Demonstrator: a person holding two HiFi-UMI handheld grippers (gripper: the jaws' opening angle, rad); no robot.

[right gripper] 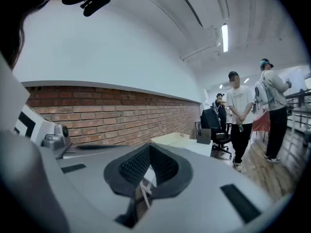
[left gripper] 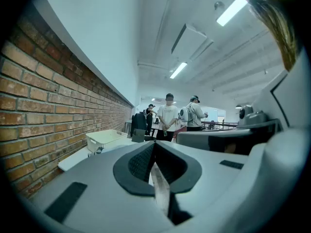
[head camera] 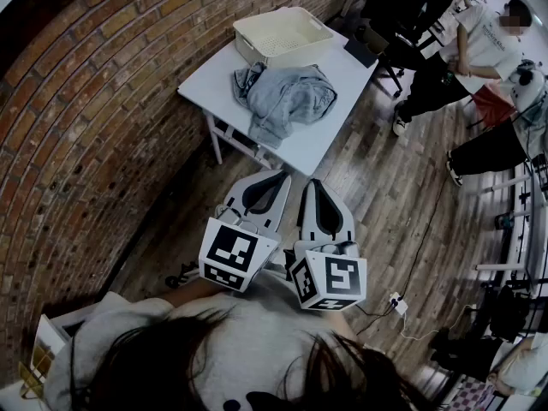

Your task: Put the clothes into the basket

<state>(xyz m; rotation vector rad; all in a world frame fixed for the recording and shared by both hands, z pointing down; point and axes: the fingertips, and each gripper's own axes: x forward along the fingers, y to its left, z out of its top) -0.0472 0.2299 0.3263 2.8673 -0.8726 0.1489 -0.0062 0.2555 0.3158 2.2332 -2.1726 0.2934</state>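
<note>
A crumpled pile of grey-blue clothes (head camera: 283,98) lies on a white table (head camera: 324,135) ahead of me. Behind the pile, at the table's far end, stands an empty white basket (head camera: 282,35); it shows too in the left gripper view as the basket (left gripper: 105,139). My left gripper (head camera: 276,178) and right gripper (head camera: 314,187) are held side by side in front of my chest, short of the table's near edge. Both are shut with nothing between the jaws. In the gripper views the left gripper (left gripper: 154,145) and right gripper (right gripper: 150,147) point level toward the room.
A brick wall (head camera: 103,101) runs along the left of the table. Several people (head camera: 479,50) and a black office chair (head camera: 402,15) are at the far right on the wooden floor. A cable and power strip (head camera: 396,302) lie on the floor to my right.
</note>
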